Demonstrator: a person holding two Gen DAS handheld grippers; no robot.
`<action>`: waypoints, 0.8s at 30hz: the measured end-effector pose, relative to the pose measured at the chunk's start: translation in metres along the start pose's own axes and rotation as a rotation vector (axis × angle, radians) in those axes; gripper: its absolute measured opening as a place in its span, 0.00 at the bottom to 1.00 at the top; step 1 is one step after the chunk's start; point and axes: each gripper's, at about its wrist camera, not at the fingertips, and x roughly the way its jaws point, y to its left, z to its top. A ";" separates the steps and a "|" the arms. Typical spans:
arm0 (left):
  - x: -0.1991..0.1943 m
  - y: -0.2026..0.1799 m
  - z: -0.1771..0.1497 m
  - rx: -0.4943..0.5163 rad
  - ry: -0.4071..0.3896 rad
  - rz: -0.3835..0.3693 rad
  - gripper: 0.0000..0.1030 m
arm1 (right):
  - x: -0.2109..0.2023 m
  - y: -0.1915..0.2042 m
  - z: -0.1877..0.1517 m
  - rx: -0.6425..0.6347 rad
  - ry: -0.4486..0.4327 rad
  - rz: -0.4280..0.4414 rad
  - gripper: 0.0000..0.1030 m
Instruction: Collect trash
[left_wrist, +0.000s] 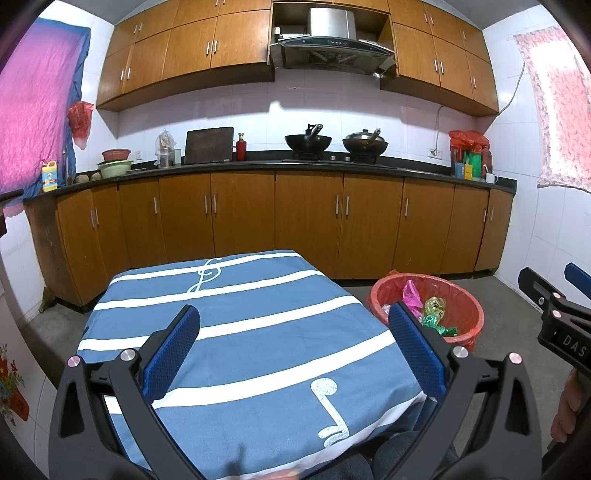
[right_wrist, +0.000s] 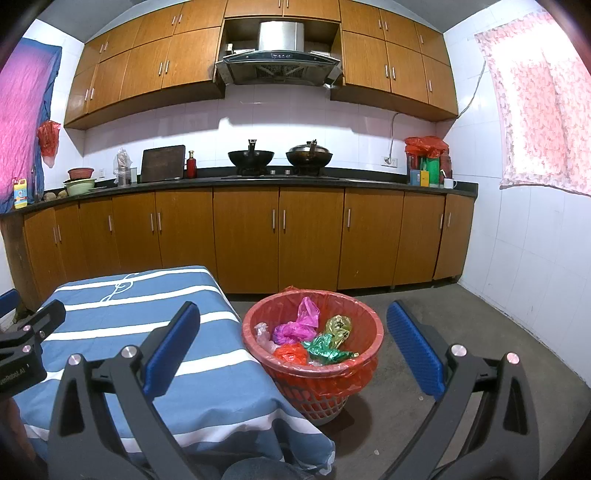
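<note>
A red trash basket (right_wrist: 364, 323) lined with a red bag stands on the floor just right of the table. Inside lie crumpled bags: a pink one (right_wrist: 299, 323), a green one (right_wrist: 325, 349), a gold one (right_wrist: 338, 325) and an orange one (right_wrist: 290, 352). The same basket (left_wrist: 467, 325) shows at the right of the left wrist view. My left gripper (left_wrist: 293, 350) hangs open over the blue striped tablecloth (left_wrist: 258, 332), nothing between its blue pads. My right gripper (right_wrist: 291, 345) is open too, held above the basket and table edge (right_wrist: 221, 288).
The brown kitchen cabinets (right_wrist: 280, 236) with a black counter run along the far wall, carrying two woks (right_wrist: 280, 157), a cutting board and bottles. Bare concrete floor (right_wrist: 461, 325) lies right of the basket. The right gripper's body (left_wrist: 561, 325) shows at the left view's right edge.
</note>
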 end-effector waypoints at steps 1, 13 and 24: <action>-0.001 0.000 0.000 0.001 0.000 0.000 0.98 | 0.000 0.001 0.000 0.001 0.001 0.000 0.96; -0.001 -0.001 0.001 0.002 0.001 0.000 0.98 | 0.000 0.000 0.001 0.003 0.001 0.001 0.96; -0.001 -0.001 0.001 0.002 0.001 0.000 0.98 | -0.001 -0.001 0.001 0.004 0.002 0.001 0.96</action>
